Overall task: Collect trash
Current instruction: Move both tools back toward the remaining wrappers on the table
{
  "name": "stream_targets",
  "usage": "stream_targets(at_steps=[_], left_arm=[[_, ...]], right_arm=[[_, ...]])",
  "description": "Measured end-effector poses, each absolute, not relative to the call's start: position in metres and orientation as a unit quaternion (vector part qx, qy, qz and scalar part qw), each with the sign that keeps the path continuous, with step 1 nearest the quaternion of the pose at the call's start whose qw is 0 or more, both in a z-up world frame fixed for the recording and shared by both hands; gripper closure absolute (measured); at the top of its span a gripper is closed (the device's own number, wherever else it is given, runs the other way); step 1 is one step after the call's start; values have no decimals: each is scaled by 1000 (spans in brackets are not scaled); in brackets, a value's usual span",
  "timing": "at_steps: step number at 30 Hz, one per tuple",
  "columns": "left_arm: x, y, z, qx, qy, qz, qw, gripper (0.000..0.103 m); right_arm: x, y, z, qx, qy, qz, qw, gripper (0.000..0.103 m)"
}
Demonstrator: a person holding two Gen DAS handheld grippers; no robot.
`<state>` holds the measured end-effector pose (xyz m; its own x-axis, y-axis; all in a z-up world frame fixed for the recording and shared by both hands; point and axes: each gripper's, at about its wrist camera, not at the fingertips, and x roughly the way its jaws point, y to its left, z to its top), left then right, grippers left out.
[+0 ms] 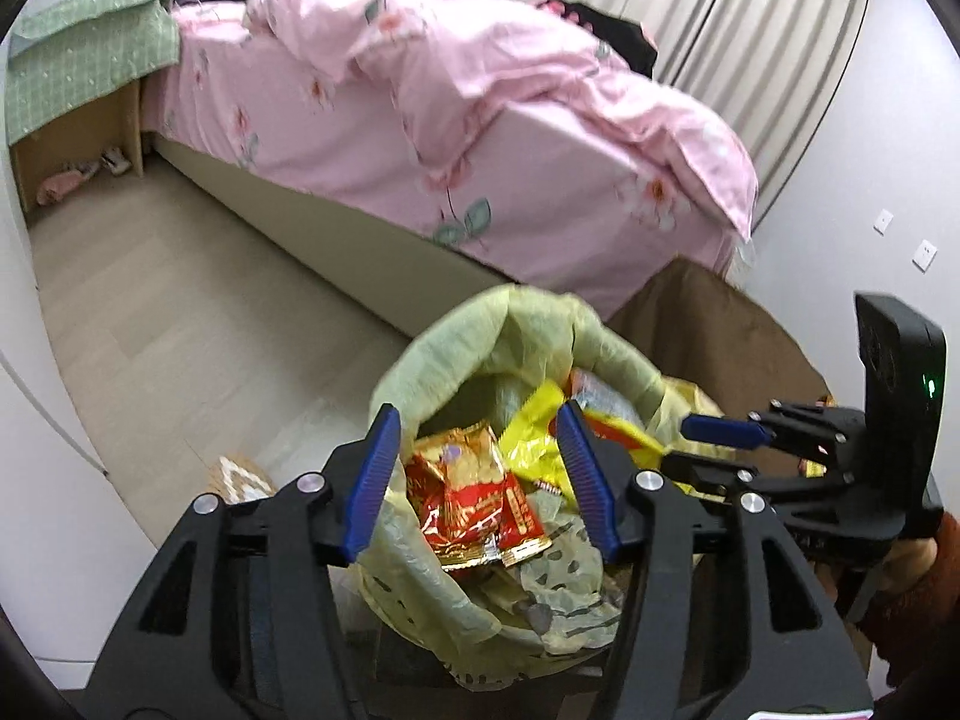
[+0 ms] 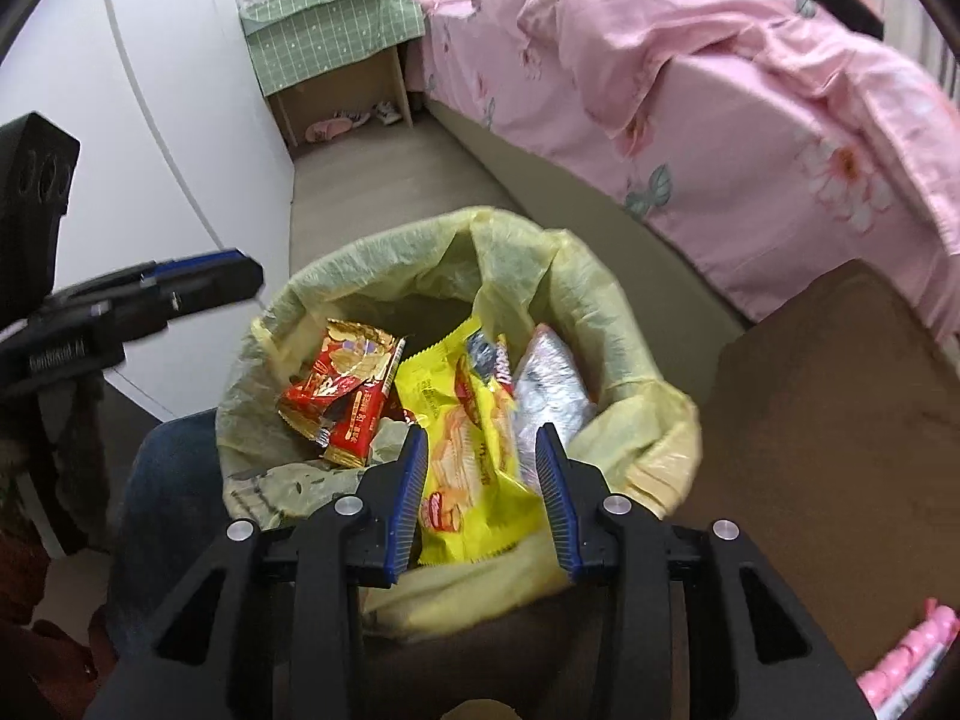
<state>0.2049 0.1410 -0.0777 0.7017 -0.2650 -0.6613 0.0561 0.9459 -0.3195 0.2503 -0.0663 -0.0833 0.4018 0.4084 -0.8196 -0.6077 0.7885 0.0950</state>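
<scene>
A bin lined with a pale yellow bag (image 1: 456, 348) (image 2: 384, 264) stands just below both grippers, holding several snack wrappers. My left gripper (image 1: 477, 411) hangs open over its left half, directly above a red and gold wrapper (image 1: 474, 498) (image 2: 342, 384) that lies in the bag, untouched by the pads. My right gripper (image 2: 481, 432) is open too; a yellow wrapper (image 2: 474, 468) (image 1: 534, 426) shows between its fingers, loose in the bag. A silver wrapper (image 2: 549, 384) lies beside it. Each gripper appears in the other's view: the right gripper (image 1: 720, 429) and the left gripper (image 2: 204, 282).
A bed with a pink floral cover (image 1: 480, 120) (image 2: 720, 90) runs behind the bin. A brown surface (image 2: 810, 420) sits to the bin's right. A nightstand under green cloth (image 1: 78, 72) and a white wardrobe door (image 2: 150, 120) stand left. A leg in jeans (image 2: 162, 480) is beside the bin.
</scene>
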Motion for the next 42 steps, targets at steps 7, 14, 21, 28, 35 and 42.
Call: stream_targets(at_steps=[7, 14, 21, 28, 35, 42], left_arm=[[185, 120, -45, -131, 343, -95, 925, 50], [176, 60, -34, -104, 344, -155, 920, 50], [168, -21, -36, -77, 351, -246, 900, 49], [167, -92, -44, -52, 370, -316, 872, 49], [176, -136, -58, -20, 385, -353, 853, 49], [212, -178, -76, 8, 394, -361, 845, 49]], right_arm=[[215, -123, -45, -66, 421, 286, 858, 67], [163, -202, -19, -72, 381, 212, 897, 67], [108, -295, -13, -70, 365, 115, 921, 67], [80, -369, -34, -35, 388, 71, 918, 62], [69, -387, -49, -48, 374, 50, 925, 62], [74, -410, -58, -2, 382, 33, 924, 62]])
